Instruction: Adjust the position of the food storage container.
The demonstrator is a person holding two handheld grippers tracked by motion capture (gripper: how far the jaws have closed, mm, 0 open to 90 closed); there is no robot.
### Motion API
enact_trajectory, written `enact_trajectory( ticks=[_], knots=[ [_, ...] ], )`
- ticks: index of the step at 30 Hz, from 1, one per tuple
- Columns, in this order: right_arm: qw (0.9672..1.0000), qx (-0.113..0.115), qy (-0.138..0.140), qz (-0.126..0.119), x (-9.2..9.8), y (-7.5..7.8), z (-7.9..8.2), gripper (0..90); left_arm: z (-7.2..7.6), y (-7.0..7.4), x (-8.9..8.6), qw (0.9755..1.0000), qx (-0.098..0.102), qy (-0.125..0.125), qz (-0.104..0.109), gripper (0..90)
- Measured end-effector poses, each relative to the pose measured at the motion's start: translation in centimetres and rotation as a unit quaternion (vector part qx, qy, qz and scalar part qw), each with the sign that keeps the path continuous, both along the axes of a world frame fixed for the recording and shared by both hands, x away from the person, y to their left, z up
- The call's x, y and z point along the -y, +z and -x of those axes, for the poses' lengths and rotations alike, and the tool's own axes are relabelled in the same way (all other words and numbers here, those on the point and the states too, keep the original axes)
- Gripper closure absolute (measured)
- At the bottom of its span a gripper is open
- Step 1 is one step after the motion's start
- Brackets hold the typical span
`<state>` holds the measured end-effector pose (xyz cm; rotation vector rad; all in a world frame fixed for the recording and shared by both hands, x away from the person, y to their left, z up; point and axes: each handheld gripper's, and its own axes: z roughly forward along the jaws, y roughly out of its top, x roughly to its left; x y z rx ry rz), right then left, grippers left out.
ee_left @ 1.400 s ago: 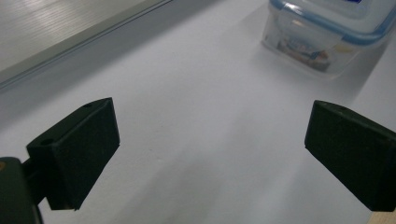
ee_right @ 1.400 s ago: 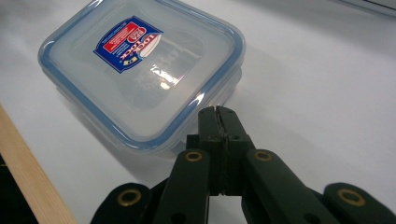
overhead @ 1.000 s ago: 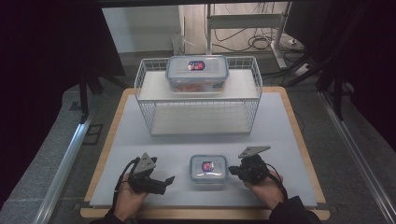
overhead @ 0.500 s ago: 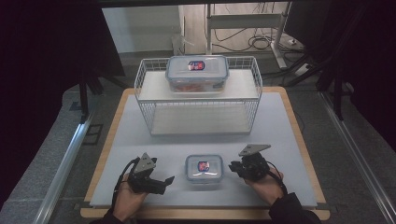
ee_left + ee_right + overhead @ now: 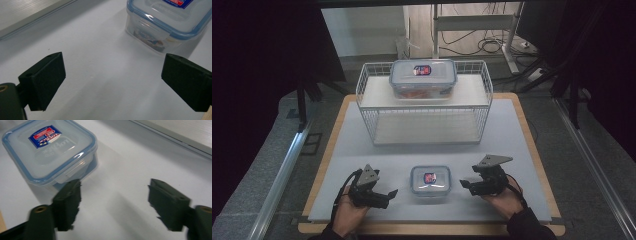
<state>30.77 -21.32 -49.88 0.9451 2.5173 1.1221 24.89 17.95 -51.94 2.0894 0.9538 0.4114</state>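
A small clear lidded container [image 5: 430,180] with a blue-rimmed lid and a red-blue label sits near the front of the grey mat [image 5: 362,150]. My left gripper [image 5: 388,194] rests just left of it, jaws spread wide over bare mat; in the left gripper view [image 5: 112,72] the container [image 5: 170,22] lies ahead to the right. My right gripper [image 5: 465,184] sits just right of the container, apart from it. In the right gripper view [image 5: 115,195] its jaws have just been opening with nothing between them, and the container [image 5: 50,150] lies ahead to the left.
A white wire rack [image 5: 424,117] stands at the back of the mat, with a larger lidded container [image 5: 423,75] on its top shelf. The mat lies on a wooden board [image 5: 539,165]. Dark curtains and a metal rail [image 5: 282,175] flank the table.
The right gripper's jaws have gone from shut to open, and it has drawn slightly right, away from the small container. The container sits slightly further left. The left gripper has stayed put.
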Motion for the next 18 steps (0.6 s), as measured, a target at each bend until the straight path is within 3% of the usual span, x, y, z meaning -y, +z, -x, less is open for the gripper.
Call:
enact_trajectory(
  ticks=[6, 12, 18],
  knots=[
    [1.0000, 0.002, -0.007, 0.001, 0.27, -0.61, -0.43, 8.9, -0.09, -0.14, -0.05, 1.0000, -0.001, 0.001, -0.002, 4.9],
    [0.9999, -0.003, -0.011, 0.003, 0.44, -0.90, -0.63, 6.7, -0.15, -0.25, -0.14, 1.0000, -0.001, 0.000, -0.004, 4.8],
    [0.9999, -0.001, -0.010, 0.004, 0.47, -0.92, -0.62, 6.2, -0.19, -0.20, -0.29, 0.9999, 0.007, 0.004, 0.009, 5.3]
  ],
)
